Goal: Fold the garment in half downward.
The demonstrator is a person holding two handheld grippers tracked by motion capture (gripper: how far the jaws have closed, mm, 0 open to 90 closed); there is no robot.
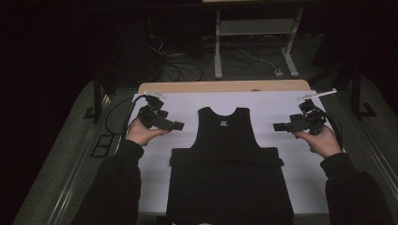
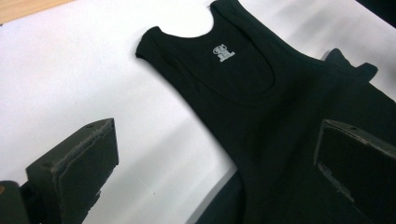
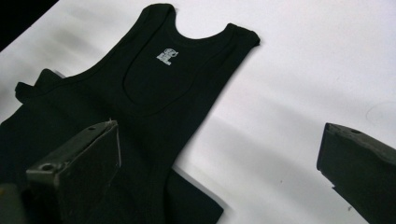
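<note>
A black tank top (image 1: 226, 140) lies flat on the white table cover (image 1: 272, 105), neck toward the far edge, with a small white label inside the collar (image 2: 224, 52) (image 3: 167, 56). Its lower part seems to lie over a wider black fabric piece (image 1: 230, 192). My left gripper (image 1: 177, 125) is held above the cover left of the top, jaws wide apart and empty (image 2: 212, 163). My right gripper (image 1: 278, 127) hovers at the right of the top, jaws likewise spread with nothing between them (image 3: 219, 158).
A wooden table edge (image 1: 225, 86) shows beyond the white cover. A white-legged desk frame (image 1: 256, 42) and tangled cables (image 1: 187, 65) stand on the floor behind. Dark sleeves (image 1: 112, 187) come in from the bottom.
</note>
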